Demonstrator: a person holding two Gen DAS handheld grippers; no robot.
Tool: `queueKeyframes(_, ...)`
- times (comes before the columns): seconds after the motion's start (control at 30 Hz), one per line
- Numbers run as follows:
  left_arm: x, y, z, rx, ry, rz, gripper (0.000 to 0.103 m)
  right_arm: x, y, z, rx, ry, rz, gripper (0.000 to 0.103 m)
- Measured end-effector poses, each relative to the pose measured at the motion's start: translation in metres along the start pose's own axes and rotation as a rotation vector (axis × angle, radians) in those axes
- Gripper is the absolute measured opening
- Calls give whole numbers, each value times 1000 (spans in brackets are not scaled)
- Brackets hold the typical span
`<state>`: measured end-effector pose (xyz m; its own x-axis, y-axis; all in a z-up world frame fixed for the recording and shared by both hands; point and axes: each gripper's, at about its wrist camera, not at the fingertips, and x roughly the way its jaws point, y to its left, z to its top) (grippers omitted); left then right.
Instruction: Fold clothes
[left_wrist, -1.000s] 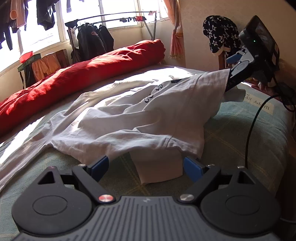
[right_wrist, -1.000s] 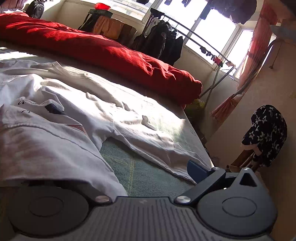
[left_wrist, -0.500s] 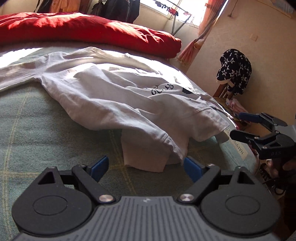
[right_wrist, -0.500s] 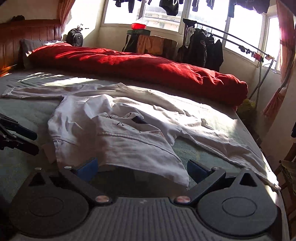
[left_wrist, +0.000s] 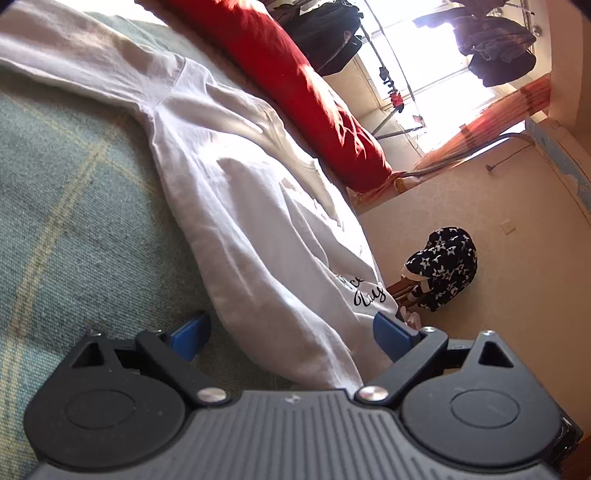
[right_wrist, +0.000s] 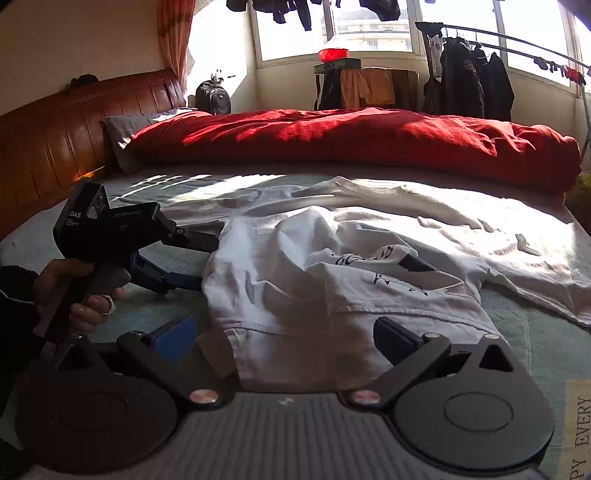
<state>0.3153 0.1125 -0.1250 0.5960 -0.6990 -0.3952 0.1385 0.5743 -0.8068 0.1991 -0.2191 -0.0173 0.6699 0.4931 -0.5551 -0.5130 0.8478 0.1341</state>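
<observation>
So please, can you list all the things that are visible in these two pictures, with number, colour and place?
white shirt: one, white with black print, spread and partly folded on the bed
bed cover: one, green with pale checks, under the shirt
red duvet: one, red, rolled along the far side of the bed
headboard: one, brown wood, left end of the bed
backpack: one, dark, beside the headboard
clothes rack: one, metal with dark jackets, by the window
star-print garment: one, black with white stars, by the wall
left tongs: one, black and blue, open at the shirt's left edge
right tongs: one, black and blue, open around the shirt's near hem
</observation>
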Motion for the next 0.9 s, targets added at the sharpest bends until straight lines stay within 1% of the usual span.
queueKeyframes(0.1, 18, -4, 11, 27, -12, -14, 95, 4, -6, 0, 43, 4, 6, 103)
queueKeyframes(0.17, 27, -7, 12, 16, -16, -53, 95, 6, -9, -1, 65, 12, 3, 103)
queueKeyframes(0.33, 27, -21, -12, 32, 6, -204, 95, 9, -14, -7, 89, 31, -14, 103)
queueKeyframes(0.4, 22, -29, -23, 57, 24, -278, 95, 9, -17, -10, 100, 42, -4, 103)
queueKeyframes(0.43, 21, -33, -26, 78, 27, -293, 95, 9, -18, -10, 114, 51, 19, 103)
queueKeyframes(0.47, 20, -37, -26, 104, 25, -290, 95, 10, -19, -11, 128, 60, 43, 103)
queueKeyframes(0.53, 25, -42, -26, 140, 28, -258, 96, 10, -21, -11, 156, 77, 90, 103)
queueKeyframes(0.6, 34, -41, -27, 132, 54, -240, 96, 12, -20, -8, 186, 90, 146, 103)
queueKeyframes(0.7, 48, -41, -27, 120, 92, -213, 96, 14, -9, -2, 175, 97, 183, 103)
queueKeyframes(0.73, 51, -43, -29, 135, 101, -209, 96, 15, -4, -1, 162, 106, 186, 103)
queueKeyframes(0.8, 45, -47, -35, 166, 88, -221, 96, 16, 4, 0, 137, 121, 188, 103)
queueKeyframes(0.9, 33, -51, -36, 151, 76, -289, 96, 17, 10, -4, 123, 145, 186, 103)
